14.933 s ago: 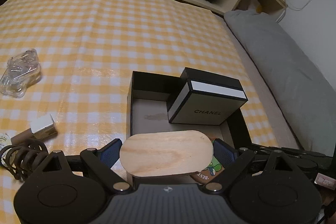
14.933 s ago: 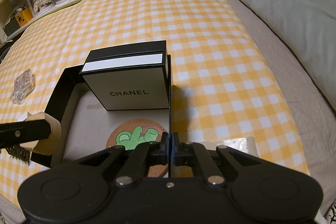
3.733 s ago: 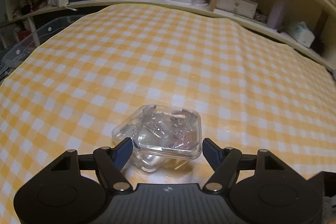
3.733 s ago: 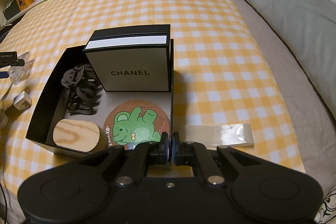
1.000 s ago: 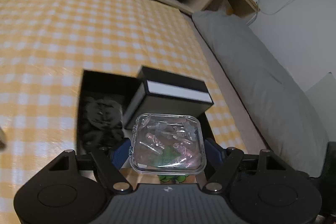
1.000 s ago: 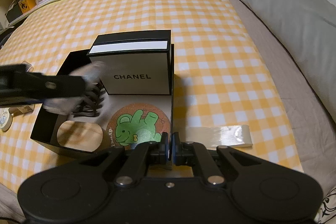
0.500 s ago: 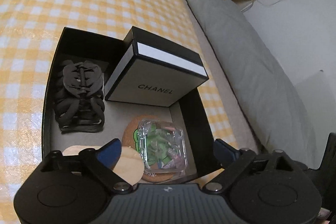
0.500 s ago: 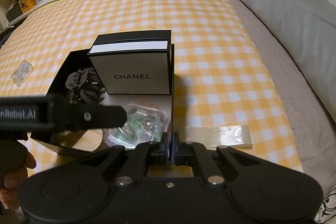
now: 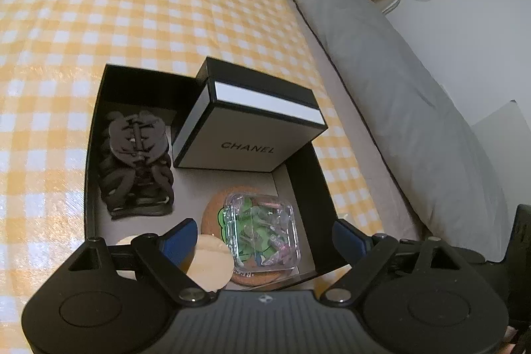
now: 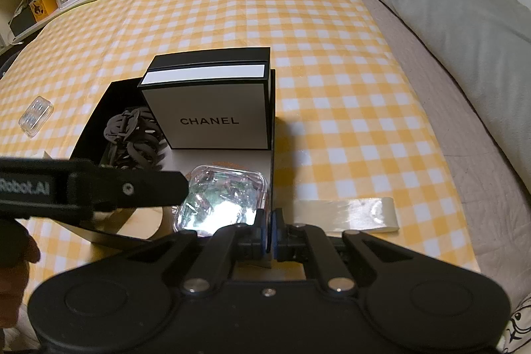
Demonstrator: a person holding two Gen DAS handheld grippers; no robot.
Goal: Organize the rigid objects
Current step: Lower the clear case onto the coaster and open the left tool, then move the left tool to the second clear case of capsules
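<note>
I have just set the clear plastic case (image 9: 260, 229) down in the black tray (image 9: 91, 155), so this step reads as the release, with the next one a clean pull-back. My left gripper (image 9: 262, 238) hangs over the tray's near end with its jaws wide apart, the blue pads (image 9: 179, 234) clear of the case on both sides and nothing pinched. Lifting away calls for a straight rise, so the pads do not clip the case or the tray wall.

Reading the tray from left to right: the dark hair claw (image 9: 136, 161) lies along the left wall, the wooden disc (image 9: 210, 262) sits at the near edge just beside the case, the case rests on top of the cork coaster (image 9: 212, 214) with its green cartoon, and the CHANEL box (image 9: 252, 128) stands in the far right corner, taller than the walls.

Out on the checked cloth (image 10: 298, 22), left of the tray, another small clear case (image 10: 36, 115) still waits, which I judge is next.

My right gripper (image 10: 267, 234) has its jaws pressed together, holding nothing, parked at the tray's near right corner.
</note>
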